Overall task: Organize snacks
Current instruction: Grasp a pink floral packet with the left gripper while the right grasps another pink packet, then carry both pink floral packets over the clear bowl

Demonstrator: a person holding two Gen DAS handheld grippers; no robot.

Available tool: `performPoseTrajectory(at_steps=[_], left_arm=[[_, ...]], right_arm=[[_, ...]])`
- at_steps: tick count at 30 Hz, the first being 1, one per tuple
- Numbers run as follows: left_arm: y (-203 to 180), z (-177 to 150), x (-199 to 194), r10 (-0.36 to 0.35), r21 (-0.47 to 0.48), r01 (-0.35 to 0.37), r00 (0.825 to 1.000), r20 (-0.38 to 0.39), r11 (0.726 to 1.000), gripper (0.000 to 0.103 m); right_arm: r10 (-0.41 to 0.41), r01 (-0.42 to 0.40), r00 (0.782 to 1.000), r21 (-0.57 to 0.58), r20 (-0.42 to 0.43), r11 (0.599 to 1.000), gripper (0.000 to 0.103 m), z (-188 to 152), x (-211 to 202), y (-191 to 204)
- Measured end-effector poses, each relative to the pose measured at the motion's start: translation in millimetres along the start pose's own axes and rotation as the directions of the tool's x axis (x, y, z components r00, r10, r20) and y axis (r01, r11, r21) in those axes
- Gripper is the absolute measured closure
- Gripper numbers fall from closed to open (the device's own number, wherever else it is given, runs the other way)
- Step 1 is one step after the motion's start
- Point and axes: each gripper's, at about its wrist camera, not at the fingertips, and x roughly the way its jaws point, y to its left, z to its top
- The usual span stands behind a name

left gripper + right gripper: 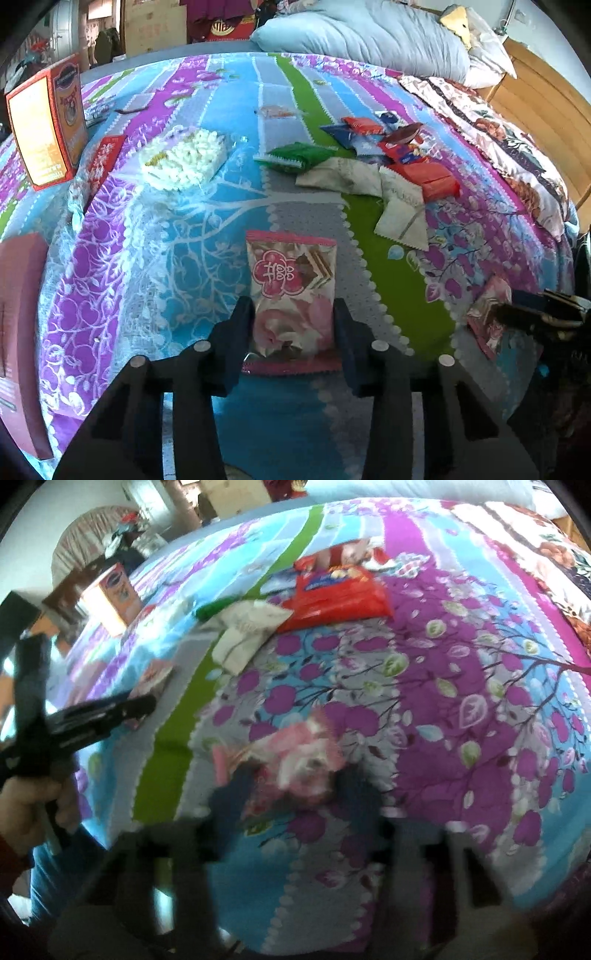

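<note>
Left gripper point(293, 317), lower centre of its frame, has its jaws drawn in snug against both sides of a pink wafer packet point(291, 291) lying flat on the bedspread point(147, 258). Right gripper point(295, 786), blurred at lower centre, is pinched narrowly on a second pink packet point(295, 757). The loose snack pile point(388, 155) sits upper right.

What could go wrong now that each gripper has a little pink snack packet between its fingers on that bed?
The left gripper pinches its pink wafer packet only near the lower end, so the packet could droop or slip when lifted. The right gripper view is blurred; its pink packet looks crumpled, so the contents may get crushed. The soft bedspread could bunch up and snag a fingertip.
</note>
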Motion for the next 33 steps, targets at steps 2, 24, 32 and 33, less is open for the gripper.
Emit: performPoseTrajectory(at_steps=[2,24,32,33], left_arm=[[0,2,-10,-0.008,0.005,0.008,1.0,0.027,1.0,0.061],[41,-9,-4,-0.025,-0.111,0.027,0.999,0.022,0.993,0.057],[35,-14,-4,0.014,-0.043,-0.012,0.999,0.041,0.999,0.057],[35,-13,-4,0.016,-0.043,-0.015,0.999,0.04,0.999,0.059]], right_arm=[[-0.004,0.004,1.0,-0.012,0.007,1.0,0.066,3,-3,1],[-0.138,0.148,0.989,0.37,-0.054,0.917,0.043,44,58,11],[-0.201,0.204,0.979,0.228,-0.035,0.952,0.053,33,66,31],[-0.194,0.195,0.981,0.218,-0.027,0.956,0.057,34,68,36]])
